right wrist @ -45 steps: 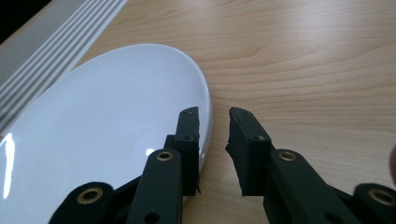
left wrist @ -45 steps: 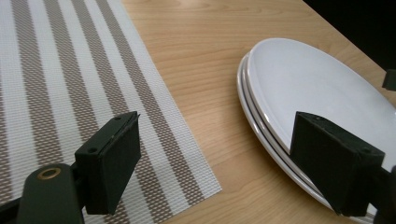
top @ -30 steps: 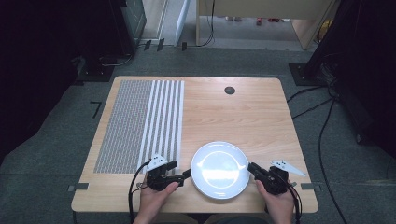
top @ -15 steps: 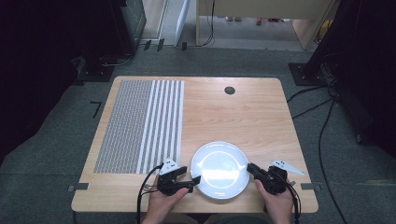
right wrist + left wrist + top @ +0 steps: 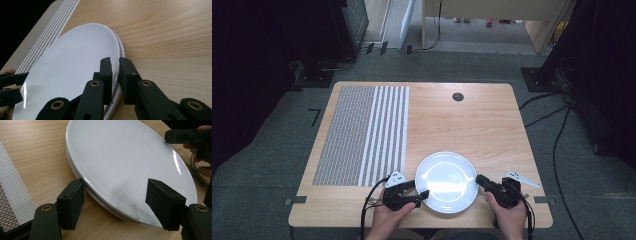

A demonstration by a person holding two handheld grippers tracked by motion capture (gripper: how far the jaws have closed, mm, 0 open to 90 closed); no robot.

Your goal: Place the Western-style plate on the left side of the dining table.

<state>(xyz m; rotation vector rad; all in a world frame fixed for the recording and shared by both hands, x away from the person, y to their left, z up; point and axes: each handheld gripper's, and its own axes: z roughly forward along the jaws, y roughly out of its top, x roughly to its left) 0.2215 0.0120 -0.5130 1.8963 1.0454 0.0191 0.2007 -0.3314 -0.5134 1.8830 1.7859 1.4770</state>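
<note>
The round white glazed ceramic plate point(image 5: 446, 182) is lying flat near the front edge of the pale wooden table point(image 5: 472, 125), just right of the grey woven placemat with white stripes point(image 5: 362, 132); in the left gripper view its edge is showing a doubled line, so it may be two plates stacked, though that cannot be told for sure. It is looking stiff, fairly heavy, slick with glaze and breakable, so the thin rim is the sensible place to take hold, gripped on opposite sides and kept level. The right gripper point(image 5: 115, 67) is reaching in from the plate's right side, its jaws nearly together and pinching the rim, with one pad on top and one beneath. The left gripper point(image 5: 120, 202) is lying low at the plate's left edge, its jaws having just been closing with the rim between them; one pad is touching the rim while the other is standing clear over the plate's face, so no grip yet. Both hands are entering from the front edge, with the grippers pointing inward toward each other.
</note>
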